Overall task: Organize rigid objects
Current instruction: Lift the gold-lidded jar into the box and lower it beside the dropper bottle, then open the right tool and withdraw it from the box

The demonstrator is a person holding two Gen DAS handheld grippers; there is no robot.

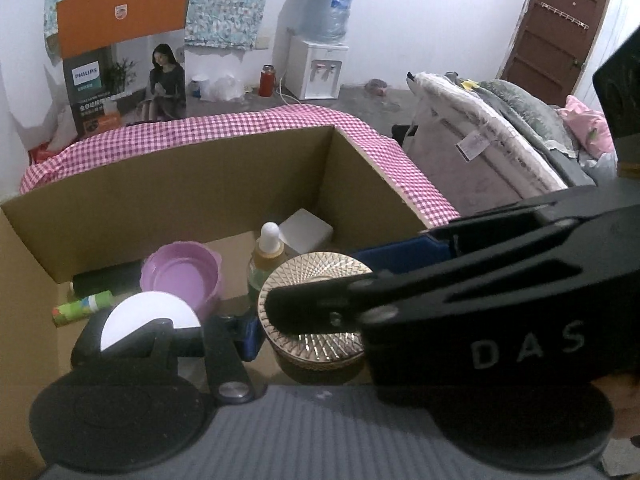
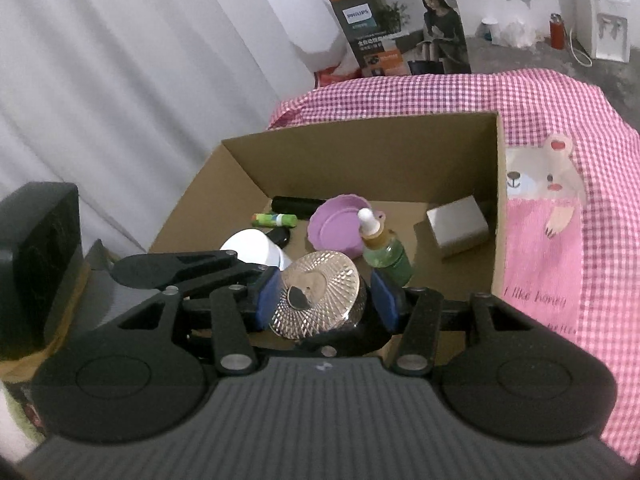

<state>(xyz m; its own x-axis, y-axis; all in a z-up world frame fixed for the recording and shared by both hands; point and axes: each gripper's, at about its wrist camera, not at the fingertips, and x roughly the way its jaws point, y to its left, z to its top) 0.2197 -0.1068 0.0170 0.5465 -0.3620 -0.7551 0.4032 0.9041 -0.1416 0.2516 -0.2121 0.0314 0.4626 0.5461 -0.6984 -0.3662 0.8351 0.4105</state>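
Observation:
A round jar with a ribbed gold lid (image 2: 318, 294) sits between the blue pads (image 2: 384, 298) of my right gripper (image 2: 326, 300), which is shut on it over the open cardboard box (image 2: 360, 152). In the left wrist view the same jar (image 1: 316, 280) shows with the right gripper's black arm (image 1: 460, 280) across it. My left gripper (image 1: 280, 312) is close beside the jar; only its left finger and blue pad (image 1: 250, 338) show, so I cannot tell its state. A white round object (image 1: 150, 320) lies by that finger.
Inside the box lie a purple bowl (image 2: 340, 226), a dropper bottle (image 2: 384, 250), a grey block (image 2: 458, 226), a green glue stick (image 2: 274, 220) and a black tube (image 2: 296, 203). The box stands on a pink checked cloth (image 2: 560, 120). A bed (image 1: 500, 140) lies to the right.

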